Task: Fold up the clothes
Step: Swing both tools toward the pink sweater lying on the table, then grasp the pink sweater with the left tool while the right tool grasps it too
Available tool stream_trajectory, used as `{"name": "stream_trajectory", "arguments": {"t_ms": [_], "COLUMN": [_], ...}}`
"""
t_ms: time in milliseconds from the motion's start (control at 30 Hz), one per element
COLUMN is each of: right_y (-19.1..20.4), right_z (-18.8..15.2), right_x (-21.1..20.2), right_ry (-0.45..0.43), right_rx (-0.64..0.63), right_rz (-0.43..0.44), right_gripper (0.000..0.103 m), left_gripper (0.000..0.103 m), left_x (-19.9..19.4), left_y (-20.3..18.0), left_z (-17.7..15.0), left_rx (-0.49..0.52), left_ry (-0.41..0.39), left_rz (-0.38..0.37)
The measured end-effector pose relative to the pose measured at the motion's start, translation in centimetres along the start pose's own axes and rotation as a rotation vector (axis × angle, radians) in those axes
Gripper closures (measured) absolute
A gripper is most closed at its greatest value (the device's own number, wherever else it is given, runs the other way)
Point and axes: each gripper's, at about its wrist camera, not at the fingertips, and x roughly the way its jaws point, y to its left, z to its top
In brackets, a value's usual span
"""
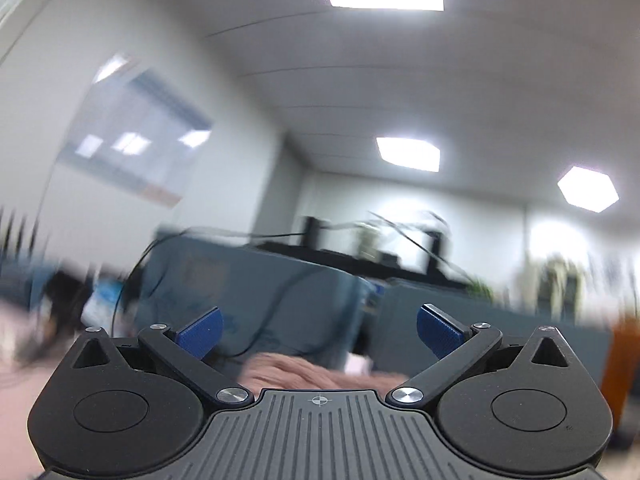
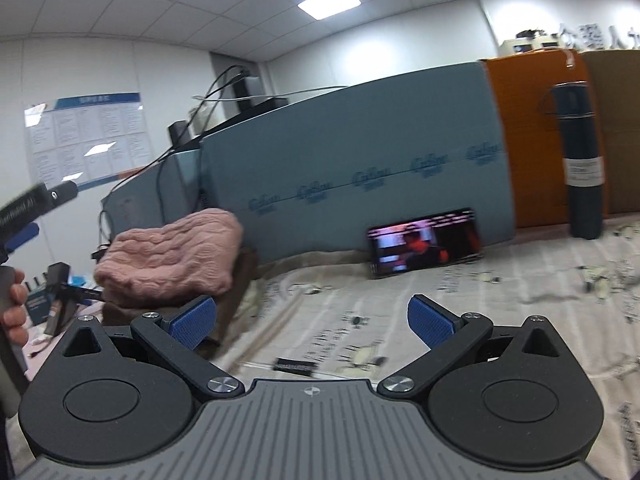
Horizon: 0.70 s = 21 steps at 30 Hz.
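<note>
Patterned table cover, office behind.

Folded sweater lay on stack at far left of table, before foam panel; phone leaned against same panel, right of sweater; flask stood upright further right, before board; wall poster hung behind, left; cables atop panel; hand at left edge; label on cloth nearest camera.
</note>
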Motion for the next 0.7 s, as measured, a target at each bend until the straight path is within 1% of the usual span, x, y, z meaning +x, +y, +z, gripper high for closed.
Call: {"name": "stream_trajectory", "arguments": {"t_ms": [100,167,233,267,333,367,400,433,467,500,567,667,700], "right_y": [1.6,2.2,2.4,2.4,2.3,2.4,2.6,2.8,3.1,3.6,4.5,5.5,5.7], "right_z": [1.1,1.8,2.3,2.5,2.9,3.1,3.3,3.5,3.6,3.8,3.9,4.1,4.1], "right_x": [2.0,3.7,5.5,6.4,8.2,9.1,10.0,10.8,11.7,12.5,14.5,17.6,18.6], "right_ry": [0.005,0.03,0.069,0.088,0.126,0.143,0.151,0.15,0.142,0.135,0.125,0.119,0.12], "right_rx": [0.0,0.023,0.07,0.095,0.14,0.154,0.159,0.156,0.145,0.133,0.111,0.116,0.122], "right_rz": [0.05,0.089,0.125,0.143,0.15,0.16,0.179,0.198,0.213,0.218,0.23,0.227,0.219], "right_gripper": [0.0,0.0,0.0,0.0,0.0,0.0,0.0,0.0,0.0,0.0,0.0,0.0,0.0], "left_gripper": [0.0,0.0,0.0,0.0,0.0,0.0,0.0,0.0,0.0,0.0,0.0,0.0,0.004], "left_x": [1.7,2.9,3.8,4.2,5.0,5.6,6.2,6.6,6.8,6.8,7.1,8.4,8.9], "left_y": [2.8,4.0,4.9,5.5,6.8,7.7,8.4,9.0,9.4,9.7,9.9,9.2,8.9], "left_z": [1.0,0.6,-0.6,-1.6,-3.6,-4.4,-5.0,-5.5,-5.9,-6.2,-6.6,-7.4,-7.7], "left_rx": [-0.163,-0.21,-0.223,-0.234,-0.256,-0.289,-0.318,-0.333,-0.341,-0.348,-0.348,-0.309,-0.291], "left_ry": [-0.003,-0.018,0.0,0.025,0.077,0.117,0.15,0.178,0.194,0.192,0.192,0.224,0.237], "left_rz": [0.042,0.066,0.073,0.032,-0.048,-0.085,-0.107,-0.113,-0.104,-0.09,-0.103,-0.119,-0.121]}}
